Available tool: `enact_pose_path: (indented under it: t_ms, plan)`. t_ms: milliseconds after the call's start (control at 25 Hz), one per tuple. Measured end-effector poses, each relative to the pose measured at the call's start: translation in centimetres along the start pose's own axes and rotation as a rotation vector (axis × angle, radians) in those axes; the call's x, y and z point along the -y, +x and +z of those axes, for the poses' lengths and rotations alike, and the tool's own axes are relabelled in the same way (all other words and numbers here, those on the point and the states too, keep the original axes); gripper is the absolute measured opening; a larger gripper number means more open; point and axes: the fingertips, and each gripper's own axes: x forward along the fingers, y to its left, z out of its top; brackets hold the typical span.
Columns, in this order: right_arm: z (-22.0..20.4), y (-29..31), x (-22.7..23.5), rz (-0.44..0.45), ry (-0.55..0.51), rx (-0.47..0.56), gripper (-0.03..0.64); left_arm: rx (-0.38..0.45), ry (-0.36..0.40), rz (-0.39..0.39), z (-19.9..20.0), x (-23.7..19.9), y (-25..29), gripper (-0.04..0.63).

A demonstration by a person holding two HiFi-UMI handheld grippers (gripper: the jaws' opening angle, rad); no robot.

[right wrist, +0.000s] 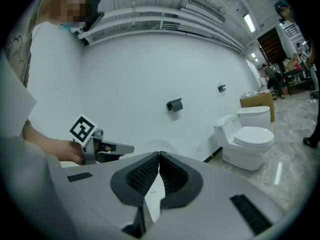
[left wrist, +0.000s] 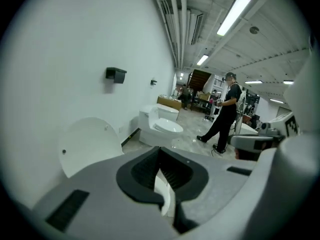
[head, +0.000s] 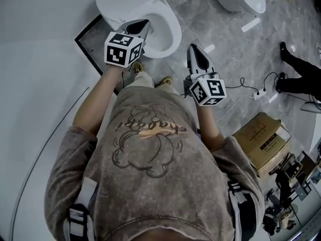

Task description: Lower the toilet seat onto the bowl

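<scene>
Toilet seat [head: 175, 31] near closed, forward-pointing left claw [head: 145, 23]

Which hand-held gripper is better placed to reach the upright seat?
Left, probably. The left hand-held gripper hangs over the bowl, near the upright seat; the right hand-held gripper is off to the side, over the floor.

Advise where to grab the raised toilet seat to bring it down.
Grip the seat at its top rim, coming from the bowl side. It stands upright by the wall, so that thin upper edge is exposed and likely gives the most leverage.
</scene>
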Motion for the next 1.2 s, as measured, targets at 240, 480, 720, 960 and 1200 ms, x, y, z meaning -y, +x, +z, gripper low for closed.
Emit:
enact_pose_path:
  t_ms: [240,480,720,960,1200]
  plan:
    - [2.4,2.3,-4.3,0.085,-0.055,0.001,0.028,0.118,0.019,0.005,3.4,-0.9,-8.0,0.011]
    - [3.5,3.0,-5.3,0.098,-0.082,0.025,0.026,0.267,0.023,0.048,3.2,-1.6,-12.4,0.011]
    - [4.4,3.9,-5.0,0.087,-0.117,0.066,0.026,0.404,0.034,0.089,3.4,-2.0,-13.7,0.011]
    - [4.0,5.1,-4.9,0.07,-0.15,0.06,0.026,0.459,-0.03,0.099,2.6,-4.2,-12.7,0.011]
    - [3.7,5.7,-5.0,0.055,-0.158,0.059,0.026,0.434,-0.023,0.104,2.1,-4.8,-12.3,0.011]
